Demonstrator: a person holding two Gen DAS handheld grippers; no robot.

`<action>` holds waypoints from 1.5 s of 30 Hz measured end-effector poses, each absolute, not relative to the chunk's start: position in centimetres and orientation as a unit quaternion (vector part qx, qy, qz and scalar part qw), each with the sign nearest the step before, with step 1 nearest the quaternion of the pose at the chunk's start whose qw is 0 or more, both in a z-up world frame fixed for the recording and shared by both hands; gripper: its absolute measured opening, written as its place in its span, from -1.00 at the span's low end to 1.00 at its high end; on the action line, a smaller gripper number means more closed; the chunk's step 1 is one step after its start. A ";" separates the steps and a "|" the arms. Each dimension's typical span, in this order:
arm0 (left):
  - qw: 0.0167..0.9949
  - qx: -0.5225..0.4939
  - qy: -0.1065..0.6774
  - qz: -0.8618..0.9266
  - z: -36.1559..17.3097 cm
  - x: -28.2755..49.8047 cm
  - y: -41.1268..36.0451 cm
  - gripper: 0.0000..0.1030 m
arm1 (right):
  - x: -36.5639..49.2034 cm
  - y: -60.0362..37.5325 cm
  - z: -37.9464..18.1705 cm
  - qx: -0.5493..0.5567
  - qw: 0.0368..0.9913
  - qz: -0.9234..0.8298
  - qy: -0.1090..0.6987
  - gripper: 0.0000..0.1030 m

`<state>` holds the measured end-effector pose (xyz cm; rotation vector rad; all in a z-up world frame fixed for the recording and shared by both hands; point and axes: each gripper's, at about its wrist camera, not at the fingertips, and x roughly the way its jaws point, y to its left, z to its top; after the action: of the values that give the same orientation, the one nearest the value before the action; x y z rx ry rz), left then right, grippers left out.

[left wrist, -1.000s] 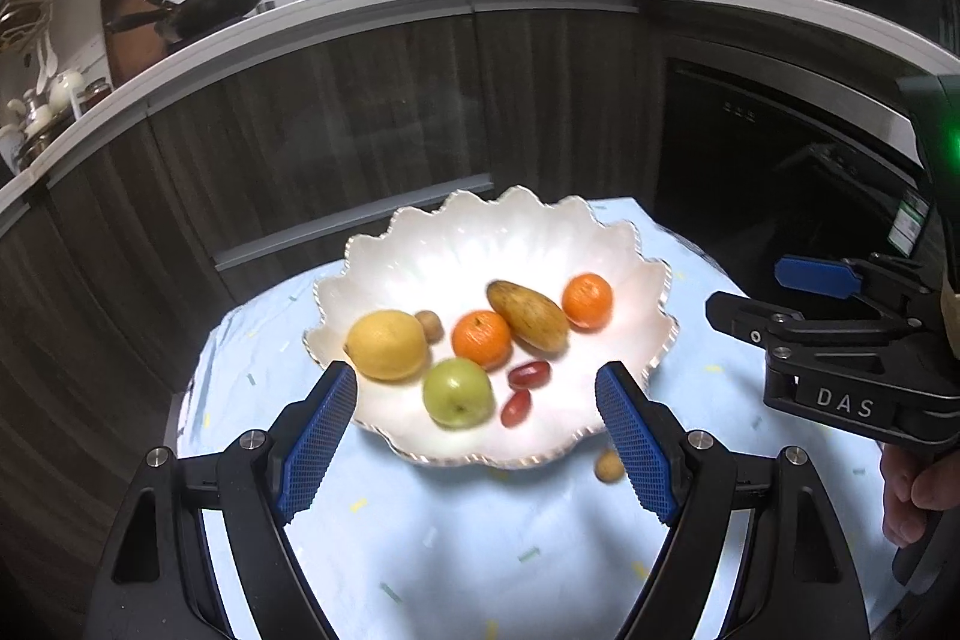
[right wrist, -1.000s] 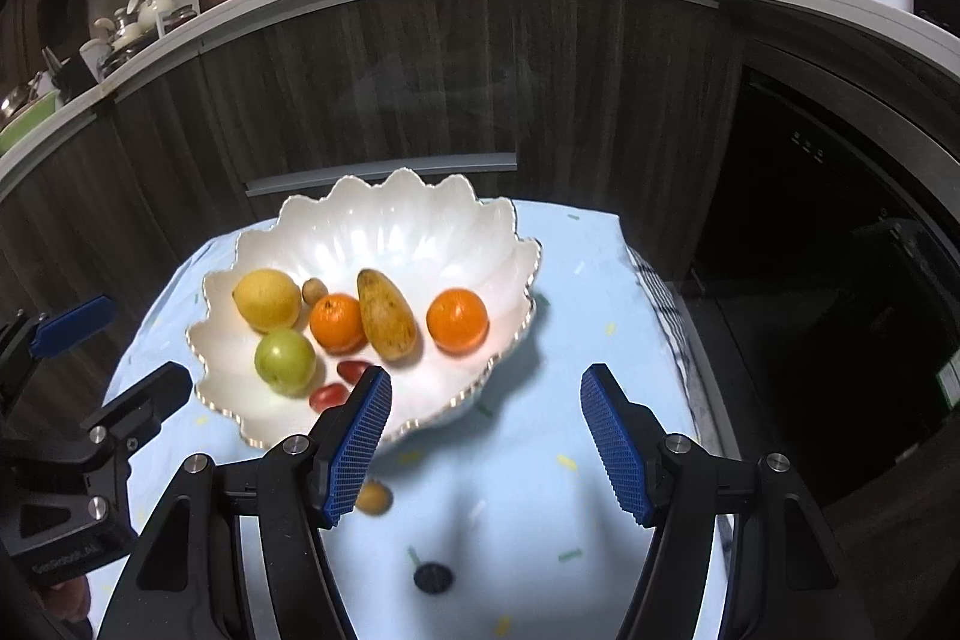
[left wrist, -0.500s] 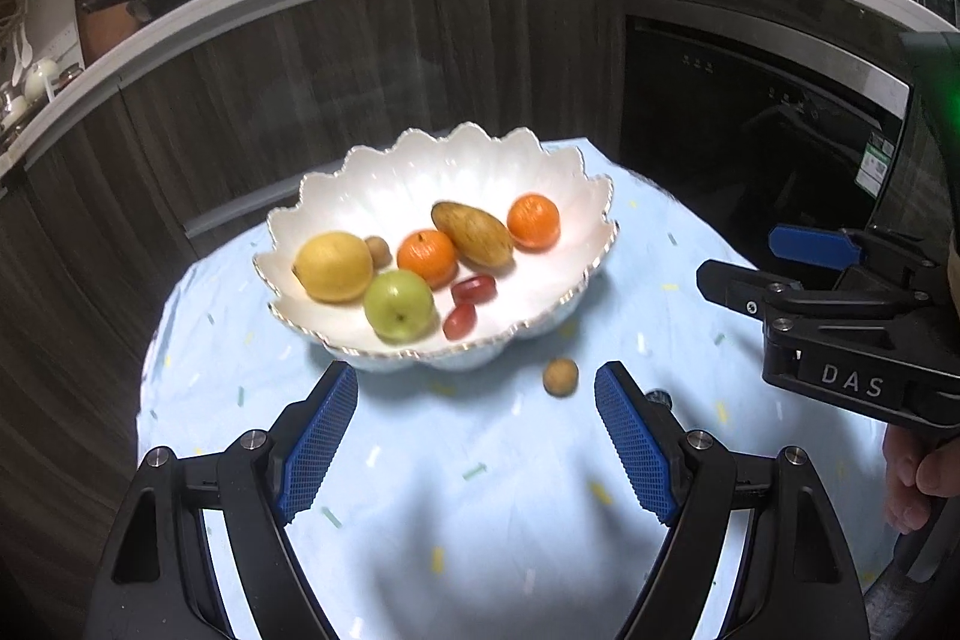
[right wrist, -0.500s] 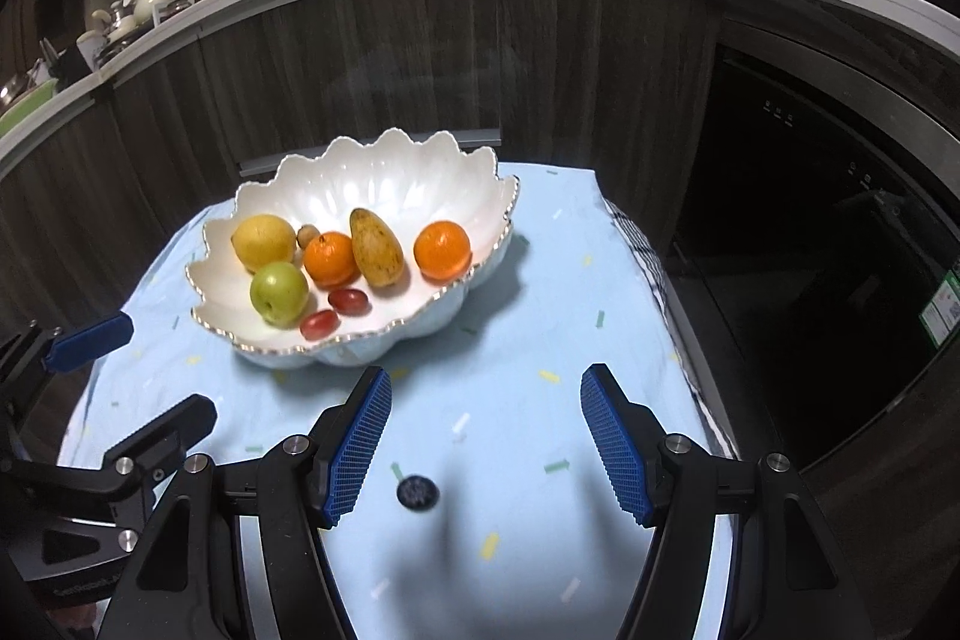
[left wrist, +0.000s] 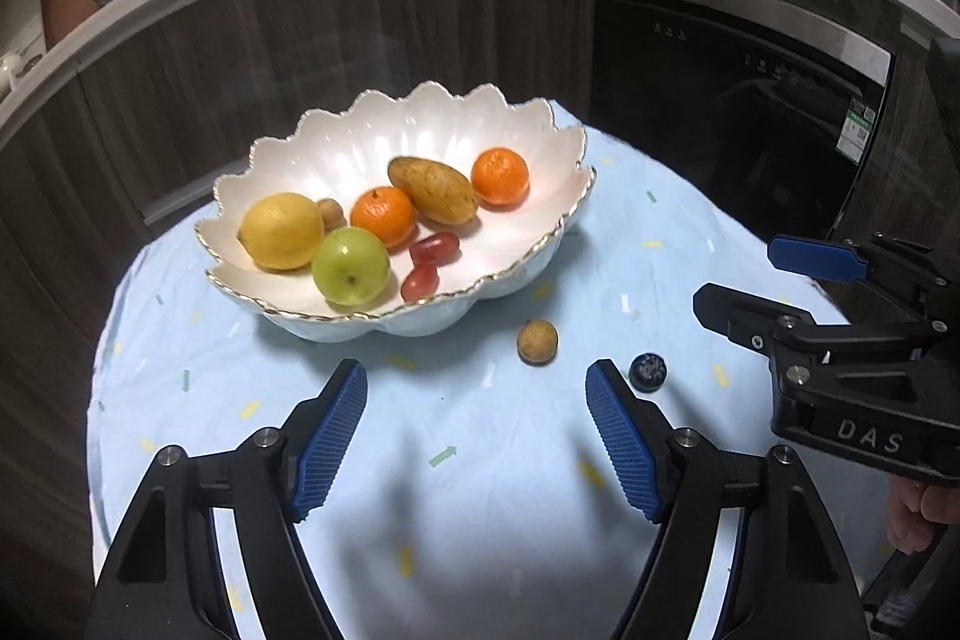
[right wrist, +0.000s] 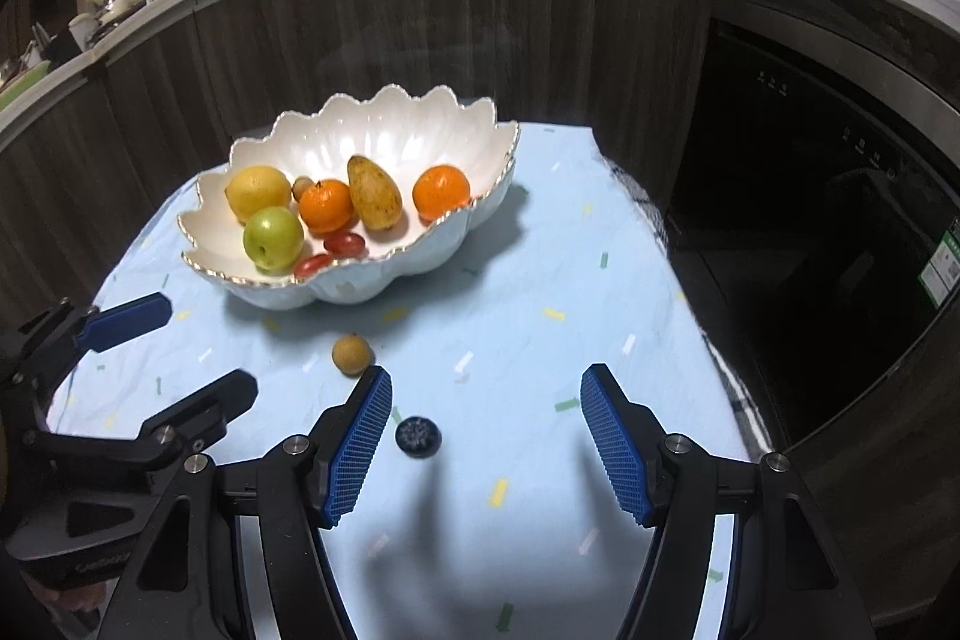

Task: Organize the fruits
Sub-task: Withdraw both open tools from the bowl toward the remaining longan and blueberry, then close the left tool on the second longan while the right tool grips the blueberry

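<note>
A small round tan fruit (left wrist: 537,340) and a dark blue berry (right wrist: 418,436) sit on the bench (left wrist: 480,460), just outside the white wavy-edged bowl (left wrist: 540,274) that holds the other fruit, so they likely need putting in. The left gripper (left wrist: 477,436) has just been closing but is spread and empty; the right gripper (right wrist: 483,442) is spread by the berry. A pale blue speckled cloth (right wrist: 540,280) covers the bench, with dark wooden cupboards (left wrist: 300,40) behind.
</note>
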<state>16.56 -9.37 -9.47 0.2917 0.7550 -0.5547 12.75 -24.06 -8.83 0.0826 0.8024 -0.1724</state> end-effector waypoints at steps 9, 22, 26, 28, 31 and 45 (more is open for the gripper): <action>0.870 0.148 0.372 -0.287 -10.8 17.7 -10.0 0.29 | 12.6 -23.6 -10.7 0.040 0.909 -0.076 0.408 0.29; 0.855 0.172 0.369 -0.322 -12.3 18.7 -11.2 0.17 | 12.8 -22.2 -12.4 0.002 0.906 -0.054 0.419 0.20; 0.848 0.179 0.370 -0.335 -12.6 19.1 -11.6 0.12 | 12.9 -21.9 -12.5 -0.002 0.908 -0.047 0.416 0.16; 0.845 0.183 0.370 -0.339 -12.8 19.1 -11.9 0.11 | 13.1 -22.0 -12.6 0.001 0.908 -0.043 0.417 0.12; 0.842 0.181 0.374 -0.345 -13.0 19.3 -12.1 0.03 | 13.2 -22.0 -12.6 0.005 0.907 -0.039 0.420 0.04; 0.828 0.198 0.387 -0.354 -14.3 19.8 -13.6 -0.09 | 13.8 -22.0 -13.7 -0.001 0.898 -0.011 0.439 -0.22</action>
<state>19.80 -13.58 -14.35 0.4214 0.8212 -0.7519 13.85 -21.97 -13.75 -0.0012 0.9094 -0.0224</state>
